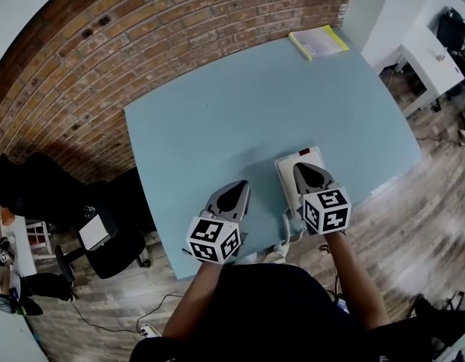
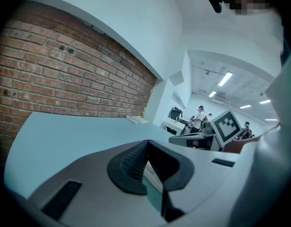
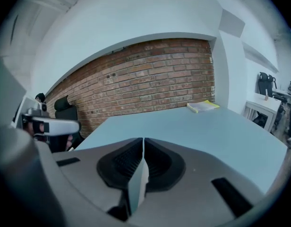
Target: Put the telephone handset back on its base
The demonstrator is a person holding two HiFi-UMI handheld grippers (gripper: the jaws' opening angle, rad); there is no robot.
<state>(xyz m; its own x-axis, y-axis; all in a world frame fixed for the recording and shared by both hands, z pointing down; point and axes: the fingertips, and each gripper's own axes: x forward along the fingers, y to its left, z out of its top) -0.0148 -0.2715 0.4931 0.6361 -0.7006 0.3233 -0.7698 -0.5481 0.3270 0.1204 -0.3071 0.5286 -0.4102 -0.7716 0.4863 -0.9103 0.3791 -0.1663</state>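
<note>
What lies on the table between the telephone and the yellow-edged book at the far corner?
Nothing. The head view shows only bare blue table between the telephone and the yellow-edged book.

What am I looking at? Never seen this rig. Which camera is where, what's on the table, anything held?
No robot: a person holds a two-jaw tool in each hand. One picture comes from a head camera looking down; the other two from cameras riding on each tool, looking along its jaws. The left tool and right tool both have jaws together with nothing between, so nothing is held. On the blue table lie a white telephone, partly hidden by the right tool, its coiled cord at the near edge, and a yellow-edged book at the far corner.
</note>
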